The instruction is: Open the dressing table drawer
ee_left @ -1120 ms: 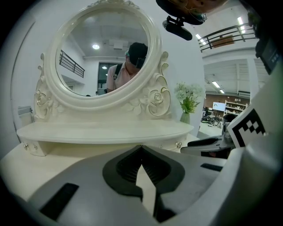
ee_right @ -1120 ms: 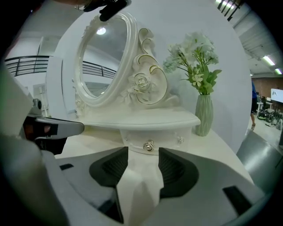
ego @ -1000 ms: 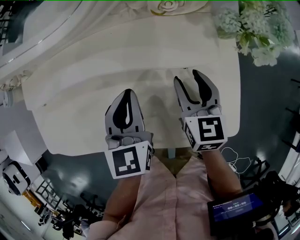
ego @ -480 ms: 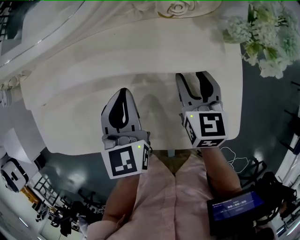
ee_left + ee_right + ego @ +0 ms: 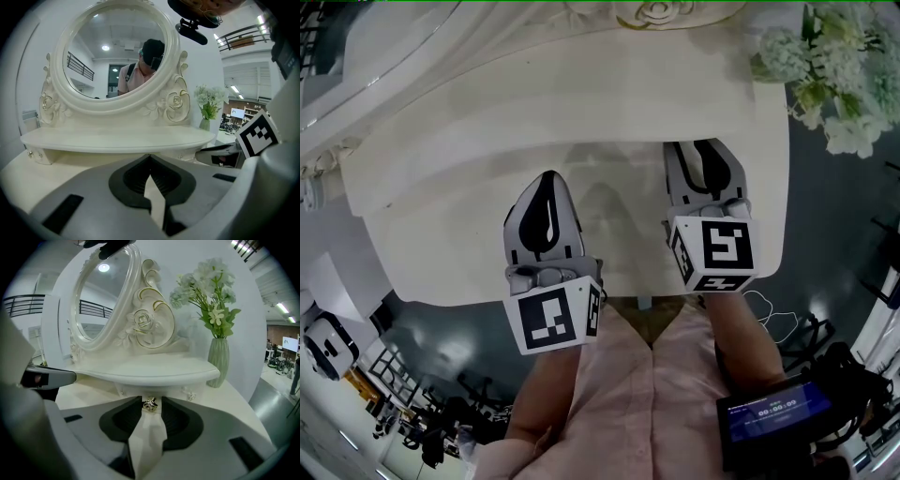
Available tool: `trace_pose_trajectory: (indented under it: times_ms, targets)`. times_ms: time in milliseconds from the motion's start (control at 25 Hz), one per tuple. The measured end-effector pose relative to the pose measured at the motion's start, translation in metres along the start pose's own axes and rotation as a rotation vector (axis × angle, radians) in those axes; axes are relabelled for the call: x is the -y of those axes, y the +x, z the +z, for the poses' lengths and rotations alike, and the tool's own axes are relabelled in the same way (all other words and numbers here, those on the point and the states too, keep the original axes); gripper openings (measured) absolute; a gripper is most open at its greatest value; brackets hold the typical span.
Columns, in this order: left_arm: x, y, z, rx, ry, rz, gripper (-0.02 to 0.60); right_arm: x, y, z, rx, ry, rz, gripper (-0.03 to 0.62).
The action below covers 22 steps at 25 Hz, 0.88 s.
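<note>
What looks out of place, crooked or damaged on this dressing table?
Nothing stands out. The vase of flowers stands upright on the tabletop, the oval mirror shows no cracks, and the small drawer knob looks intact.

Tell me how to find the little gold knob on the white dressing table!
Find the big oval mirror, then the curved shelf below it. Tucked under that shelf is the gold knob. The pale ornaments beside it sit free, but this one is pinched between the fingers of the right gripper, which have just been closing.
</note>
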<state>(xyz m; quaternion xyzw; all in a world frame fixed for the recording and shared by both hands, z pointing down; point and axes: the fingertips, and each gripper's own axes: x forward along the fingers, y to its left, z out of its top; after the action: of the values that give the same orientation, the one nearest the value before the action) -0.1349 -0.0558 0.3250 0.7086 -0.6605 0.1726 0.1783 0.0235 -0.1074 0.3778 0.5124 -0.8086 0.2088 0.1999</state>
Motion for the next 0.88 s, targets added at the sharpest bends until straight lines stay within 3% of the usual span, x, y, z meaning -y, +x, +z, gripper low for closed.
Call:
trace_pose_trajectory:
  times_ms: [120, 880]
  targets:
    - [0.001, -0.001, 0.001, 0.003, 0.000, 0.001, 0.021, -0.003, 0.001, -0.001, -0.004, 0.001, 0.009, 0.110]
    - [0.005, -0.013, 0.003, 0.016, 0.003, 0.006, 0.021, -0.006, -0.009, -0.006, -0.004, 0.007, 0.011, 0.109]
